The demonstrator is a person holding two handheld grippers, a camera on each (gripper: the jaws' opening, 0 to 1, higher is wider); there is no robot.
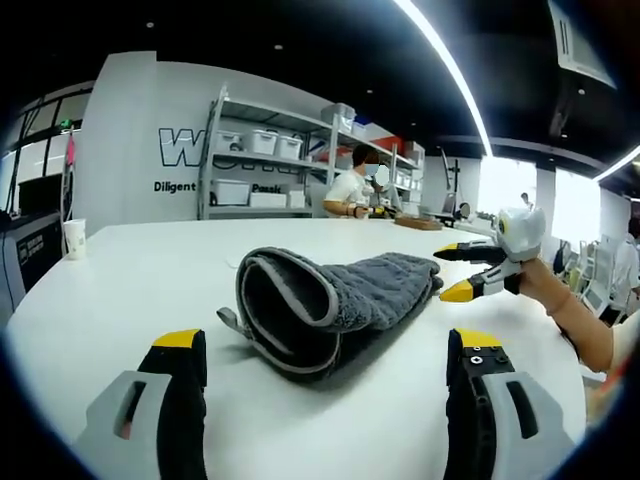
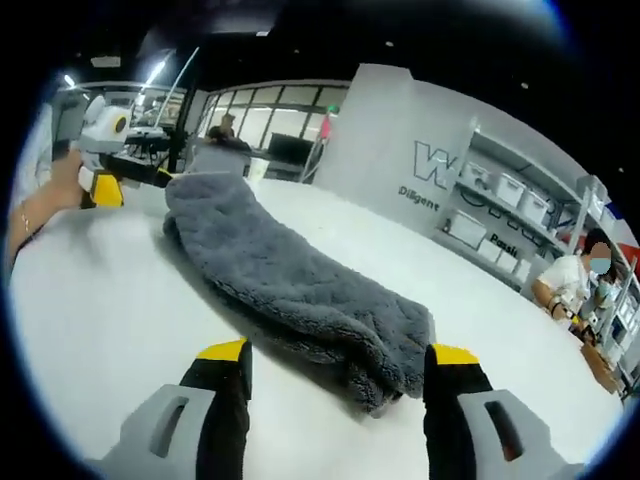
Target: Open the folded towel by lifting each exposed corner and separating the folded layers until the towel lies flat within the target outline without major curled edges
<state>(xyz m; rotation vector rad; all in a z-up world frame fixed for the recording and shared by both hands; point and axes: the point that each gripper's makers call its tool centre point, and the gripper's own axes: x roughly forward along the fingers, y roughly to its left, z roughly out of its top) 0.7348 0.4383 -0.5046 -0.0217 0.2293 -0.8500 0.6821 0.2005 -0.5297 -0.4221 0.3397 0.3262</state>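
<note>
Grey towel [image 1: 330, 300] lying folded mid-table [image 1: 130, 290], soft and limp, best taken by trimmed near corner; left gripper [image 1: 325, 365] and right gripper [image 2: 340, 380] both wide open, holding nothing, flanking either end

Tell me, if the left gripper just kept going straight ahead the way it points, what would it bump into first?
Most likely the folded grey towel. It lies on the white table directly ahead of the left gripper, between its open jaws, its looped end facing it. How far off is hard to judge.

left tongs [image 1: 325, 345]: jaws apart | right tongs [image 2: 340, 360]: jaws apart
</note>
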